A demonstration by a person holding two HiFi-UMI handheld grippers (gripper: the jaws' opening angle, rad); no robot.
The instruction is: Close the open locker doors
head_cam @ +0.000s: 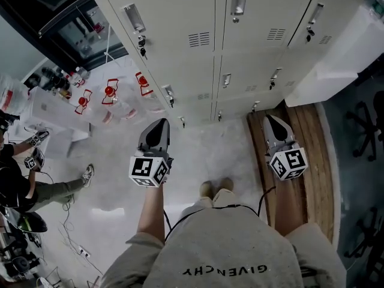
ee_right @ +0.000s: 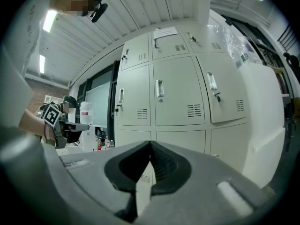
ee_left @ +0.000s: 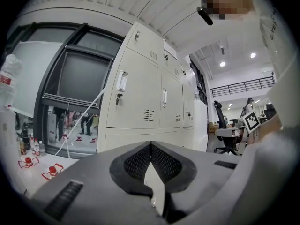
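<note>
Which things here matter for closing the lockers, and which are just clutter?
Job: lockers; left gripper and right gripper, both shut and empty.
Lying about: bottles; chair; wooden platform.

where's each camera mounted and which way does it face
Head view: on the head, steeply down at lockers and floor; shows left gripper, right gripper, left forearm, torso.
Left gripper view: on that gripper, facing lockers along shut jaws; right gripper at right.
Right gripper view: on that gripper, facing lockers along shut jaws; left gripper at left.
All share the lockers.
</note>
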